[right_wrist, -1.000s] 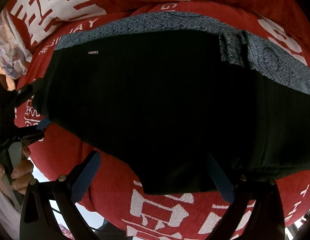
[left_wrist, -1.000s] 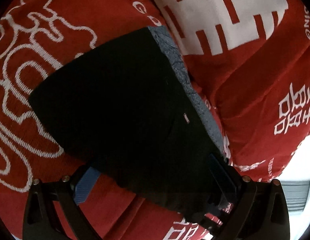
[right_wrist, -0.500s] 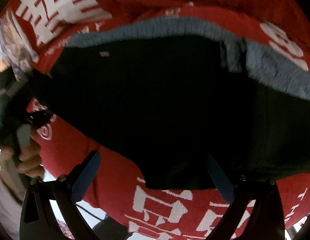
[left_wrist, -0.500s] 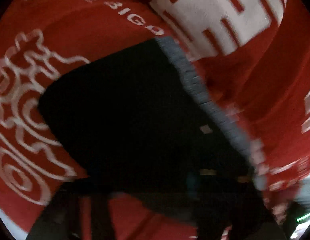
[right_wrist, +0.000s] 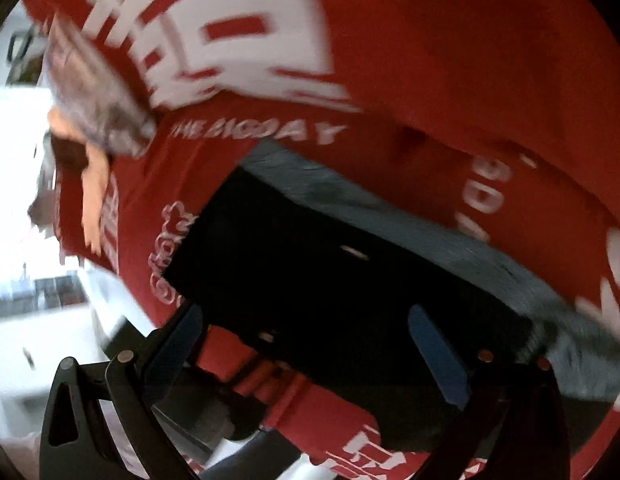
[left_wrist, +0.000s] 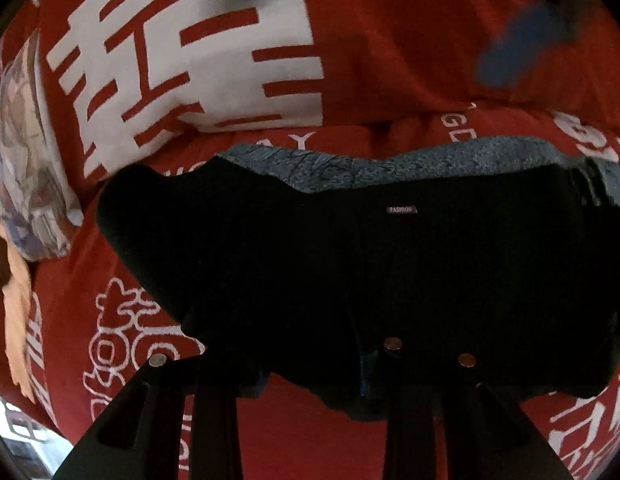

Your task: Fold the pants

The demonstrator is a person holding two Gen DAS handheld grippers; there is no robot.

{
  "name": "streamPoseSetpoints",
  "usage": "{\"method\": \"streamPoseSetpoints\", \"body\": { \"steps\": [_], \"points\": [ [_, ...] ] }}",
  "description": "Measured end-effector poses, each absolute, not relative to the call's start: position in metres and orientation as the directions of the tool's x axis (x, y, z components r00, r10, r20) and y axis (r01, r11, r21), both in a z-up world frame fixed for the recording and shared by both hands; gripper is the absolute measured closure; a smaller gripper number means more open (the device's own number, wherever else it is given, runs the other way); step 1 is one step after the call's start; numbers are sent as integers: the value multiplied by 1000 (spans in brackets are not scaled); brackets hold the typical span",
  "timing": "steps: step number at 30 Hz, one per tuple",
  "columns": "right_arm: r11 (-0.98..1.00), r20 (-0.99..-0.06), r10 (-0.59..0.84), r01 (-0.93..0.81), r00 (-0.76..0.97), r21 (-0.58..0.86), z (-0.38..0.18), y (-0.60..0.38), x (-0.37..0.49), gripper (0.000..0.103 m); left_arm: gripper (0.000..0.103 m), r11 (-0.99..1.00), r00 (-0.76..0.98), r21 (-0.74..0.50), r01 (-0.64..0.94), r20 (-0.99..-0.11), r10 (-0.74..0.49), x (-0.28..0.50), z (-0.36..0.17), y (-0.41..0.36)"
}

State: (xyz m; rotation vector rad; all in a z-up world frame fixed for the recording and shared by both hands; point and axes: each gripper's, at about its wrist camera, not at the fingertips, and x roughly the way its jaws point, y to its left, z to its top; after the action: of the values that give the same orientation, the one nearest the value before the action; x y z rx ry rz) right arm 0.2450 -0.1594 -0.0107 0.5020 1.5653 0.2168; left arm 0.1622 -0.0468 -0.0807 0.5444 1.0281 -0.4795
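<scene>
The black pants (left_wrist: 350,272) lie folded on the red printed bedspread (left_wrist: 390,40), with a grey-blue inner band (left_wrist: 390,164) along the far edge and a small "FASHION" label. My left gripper (left_wrist: 314,376) has its jaws closed in on the near hem of the pants, the cloth pinched between them. In the right wrist view the pants (right_wrist: 350,280) are blurred. My right gripper (right_wrist: 310,344) is open over their near edge, its blue pads wide apart and holding nothing. A blurred blue pad (left_wrist: 518,48) of the right gripper shows in the left view's top right.
A patterned grey pillow (left_wrist: 26,160) lies at the left with pale tan fabric below it. The bed's edge and a bright room beyond (right_wrist: 38,280) lie to the left in the right wrist view. A raised red fold of bedspread (right_wrist: 470,60) lies behind the pants.
My left gripper has swung round to face the pants' long side and closed on the near hem. My right gripper has pulled back and turned, staying open.
</scene>
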Motion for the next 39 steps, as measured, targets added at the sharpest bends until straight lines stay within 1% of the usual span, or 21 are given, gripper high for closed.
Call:
{"method": "streamPoseSetpoints", "body": {
  "steps": [4,7,10,12,13,14,16,17,21,26,28,34,39],
  "points": [
    [889,-888,451,122,-84,440,-27,-119,279,0,70,736,482,261,625,-870,-101,156,-84,-50],
    [891,-877,453,85,-160,445,-39,-91,297,0,70,722,503,286,630,-859,-99,152,-83,-49],
    [912,-883,407,46,-234,409,-55,-71,310,4,70,717,518,301,629,-849,-98,150,-82,-49],
    [921,-876,381,39,-295,388,-69,-64,313,8,70,712,528,310,630,-843,-100,147,-80,-48],
    [929,-871,358,40,-335,367,-78,-64,310,19,70,710,532,313,631,-841,-102,146,-79,-48],
    [936,-869,341,45,-357,349,-85,-65,307,47,70,708,527,311,634,-844,-101,145,-79,-48],
    [928,-857,368,84,-360,363,-91,-73,302,79,70,706,513,302,640,-852,-101,143,-80,-46],
    [920,-857,391,103,-336,379,-88,-80,300,83,70,703,518,300,645,-848,-114,140,-77,-46],
    [876,-848,482,130,-222,464,-66,-107,285,85,70,689,536,293,663,-828,-163,129,-58,-51],
    [778,-785,618,177,-49,602,-23,-153,248,85,70,693,542,257,674,-809,-228,114,-18,-68],
    [745,-760,650,179,20,642,-6,-172,232,85,70,689,547,247,681,-797,-255,107,1,-78],
    [653,-676,698,178,236,737,46,-245,165,84,70,650,542,214,729,-761,-357,69,49,-124],
    [580,-604,684,198,408,790,67,-320,85,84,70,579,482,170,797,-757,-442,25,74,-180]
  ]
}}
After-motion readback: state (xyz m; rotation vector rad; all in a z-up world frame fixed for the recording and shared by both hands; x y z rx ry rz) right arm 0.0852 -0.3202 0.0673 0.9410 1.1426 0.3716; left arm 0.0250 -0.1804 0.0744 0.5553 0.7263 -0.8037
